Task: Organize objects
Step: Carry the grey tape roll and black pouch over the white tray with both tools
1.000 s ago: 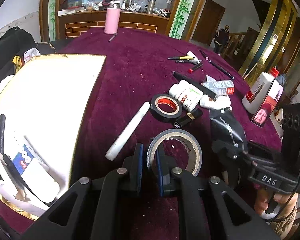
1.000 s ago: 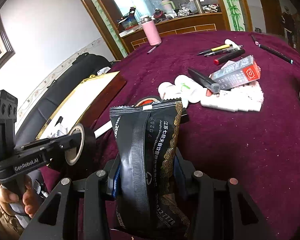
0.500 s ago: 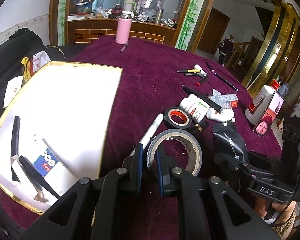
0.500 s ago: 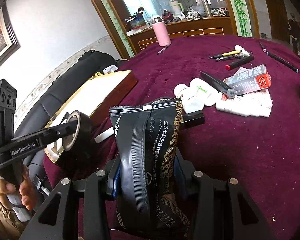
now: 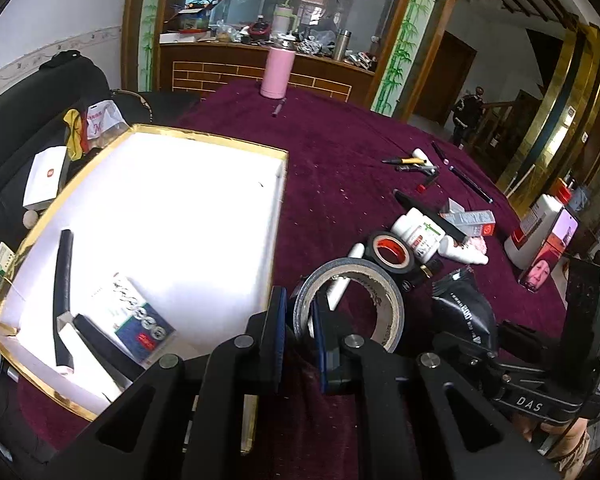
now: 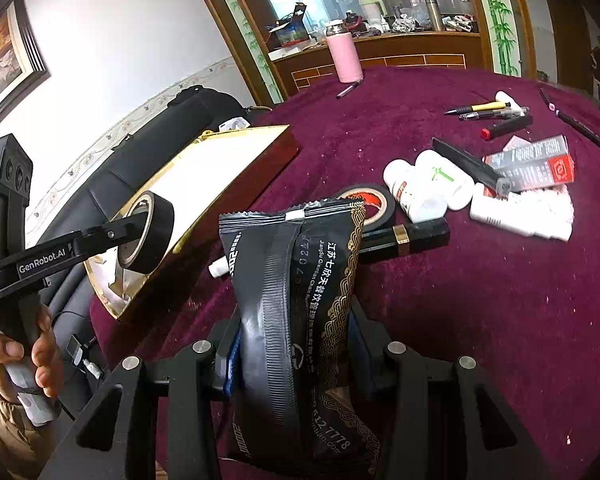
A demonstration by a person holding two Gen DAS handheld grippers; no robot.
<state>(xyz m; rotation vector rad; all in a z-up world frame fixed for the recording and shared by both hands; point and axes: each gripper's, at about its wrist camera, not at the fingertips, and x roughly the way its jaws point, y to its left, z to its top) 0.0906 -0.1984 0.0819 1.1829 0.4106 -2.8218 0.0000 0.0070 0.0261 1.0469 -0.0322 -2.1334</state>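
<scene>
The left gripper (image 5: 299, 318) has its jaws clamped on a tape roll (image 5: 348, 303). The right gripper's (image 6: 296, 354) jaws grip a black packet (image 6: 296, 292) above the desk (image 6: 480, 300).

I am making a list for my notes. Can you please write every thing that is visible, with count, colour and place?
tape roll: 1, black, held above the table near the tray's edge
packet: 1, black with gold print, held upright
tray: 1, white with gold rim, left on the table
small tape roll: 1, black with red core, lying on the table
white bottles: at least 3, by the small tape roll
pink flask: 1, far edge
table: 1, maroon cloth
left gripper: fingers clamp the tape roll's wall
right gripper: fingers clamp the packet
</scene>
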